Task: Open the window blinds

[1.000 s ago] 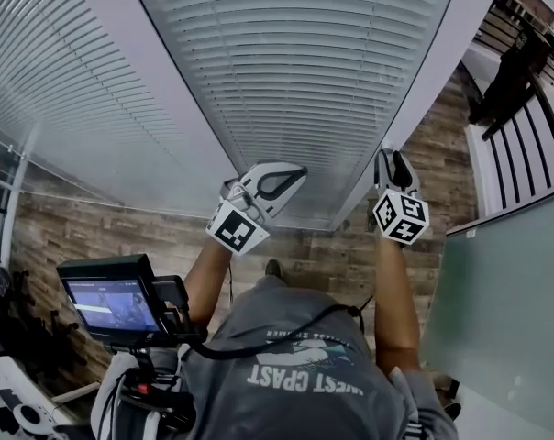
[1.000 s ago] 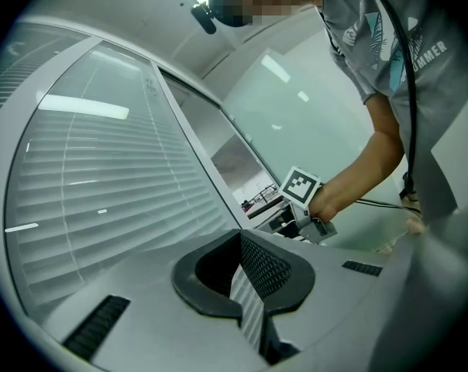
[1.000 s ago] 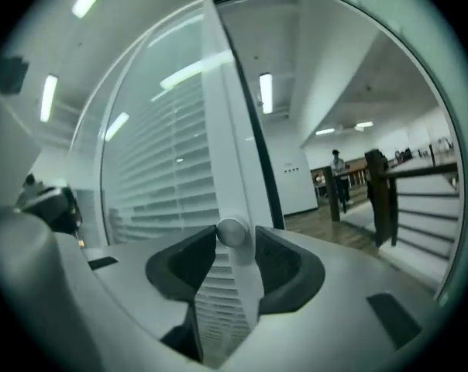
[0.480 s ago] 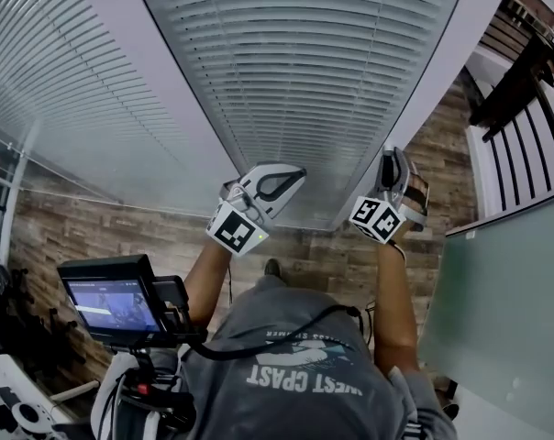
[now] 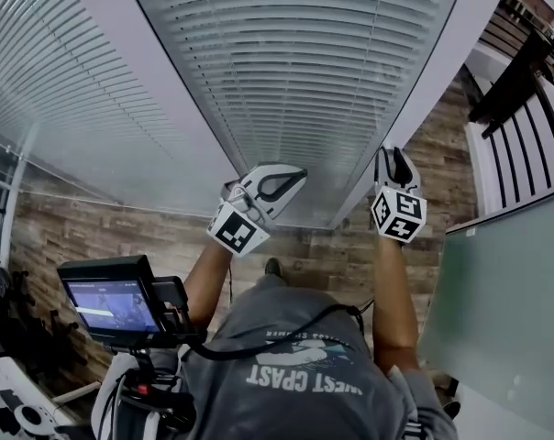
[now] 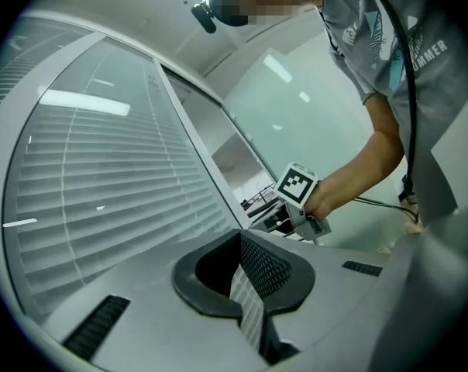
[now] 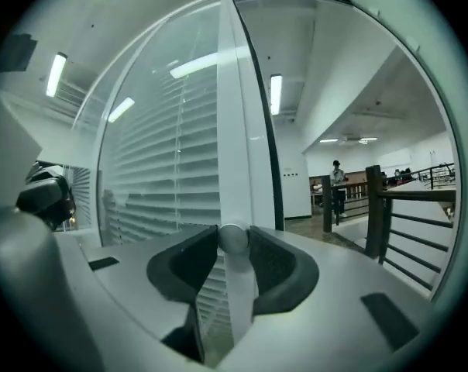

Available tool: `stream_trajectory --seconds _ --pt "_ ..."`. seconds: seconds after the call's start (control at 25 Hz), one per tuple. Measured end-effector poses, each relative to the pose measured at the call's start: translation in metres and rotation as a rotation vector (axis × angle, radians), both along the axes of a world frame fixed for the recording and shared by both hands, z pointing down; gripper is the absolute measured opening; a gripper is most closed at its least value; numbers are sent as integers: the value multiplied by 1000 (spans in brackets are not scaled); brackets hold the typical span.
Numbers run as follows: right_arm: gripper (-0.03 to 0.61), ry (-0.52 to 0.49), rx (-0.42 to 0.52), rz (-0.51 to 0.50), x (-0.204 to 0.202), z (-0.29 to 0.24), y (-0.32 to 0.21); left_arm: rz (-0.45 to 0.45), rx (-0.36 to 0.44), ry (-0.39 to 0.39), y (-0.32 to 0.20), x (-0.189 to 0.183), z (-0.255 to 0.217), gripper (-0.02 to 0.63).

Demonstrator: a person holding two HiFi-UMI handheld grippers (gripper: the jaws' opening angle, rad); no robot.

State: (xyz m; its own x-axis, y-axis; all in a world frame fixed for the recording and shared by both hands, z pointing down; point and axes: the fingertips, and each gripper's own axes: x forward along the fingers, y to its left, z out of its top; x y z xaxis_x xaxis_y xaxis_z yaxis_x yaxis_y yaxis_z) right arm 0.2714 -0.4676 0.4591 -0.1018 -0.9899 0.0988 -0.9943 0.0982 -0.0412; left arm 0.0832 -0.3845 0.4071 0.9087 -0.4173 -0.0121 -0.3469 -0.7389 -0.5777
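A: Status, window blinds (image 5: 295,81)?
B: Down full over the pane, slats behind glass (image 5: 121,154), beside white frame post (image 5: 415,99).
A: And the right gripper (image 5: 394,159)?
B: Up at the post, jaws clamped on small grey knob (image 7: 234,237).
A: Other side?
B: The left gripper (image 6: 243,246) is near the pane, jaws together, nothing btwn; slats show thru the slit.

Blinds (image 5: 304,81) cut off at top edge — grey knob (image 7: 233,238) in right gripper (image 7: 232,242) jaws, its attachment unclear
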Motion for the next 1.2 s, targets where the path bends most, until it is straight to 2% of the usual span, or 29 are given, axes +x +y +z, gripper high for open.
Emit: stream_trajectory --seconds 0.04,0.08,0.12,0.2,0.24,0.28,0.32,0.36,0.4,0.48,0.6,0.64,0.68,0.72,0.76,0.8,0.84,0.92,0.96,1.0,1.04,1.08,1.2 --pt "117 29 -10 1 0 1 -1 1 3 1 0 0 0 3" --pt "117 130 -17 8 -1 3 -1 1 4 2 0 0 0 3" --pt "117 333 -26 24 -3 4 -2 1 3 3 0 1 0 3" --pt "117 936 -45 72 -11 9 -3 -1 2 2 -1 1 0 3" --pt "117 1170 -44 86 -14 11 -4 -1 2 1 -1 1 0 3" --pt "117 1276 -33 82 -15 12 -4 -1 4 2 -1 1 -1 3" --pt "117 1279 -19 67 -16 13 -4 0 5 4 -1 1 -1 3" --pt "117 1221 -11 48 -15 13 -4 1 6 5 -1 2 -2 3" --pt "117 1119 -11 28 -14 12 -3 1 6 5 -1 2 -2 3" --pt "118 819 -9 -7 -12 7 0 1 6 2 -1 3 -2 3" --pt "118 280 12 -34 -4 2 3 0 8 3 -1 1 -1 3" --pt "118 148 12 -40 -1 2 2 -2 8 4 -2 0 -1 3" --pt "118 62 9 -46 0 2 0 -4 5 3 -2 -1 -1 3" --pt "118 28 4 -50 0 2 -3 -6 2 2 -3 -1 0 3" --pt "117 62 -2 -47 -1 3 -5 -6 0 1 -2 -1 0 3" --pt "117 191 -14 -36 -2 4 -6 -4 0 0 -1 0 0 3" --pt "117 417 -31 -15 -5 7 -6 0 1 -1 0 1 1 3" --pt "117 969 -66 31 -12 14 -5 7 1 0 2 1 3 3" --pt "117 1168 -74 41 -14 17 -4 8 -3 0 3 1 5 3" --pt "117 1264 -72 40 -16 18 -4 7 -7 -1 3 1 6 3" --pt "117 1282 -65 34 -16 18 -5 8 -10 -4 3 2 6 3" --pt "117 1258 -60 28 -16 16 -5 10 -10 -6 2 4 6 3" --pt "118 1064 -74 -13 -13 10 -3 14 0 -9 3 8 1 3"
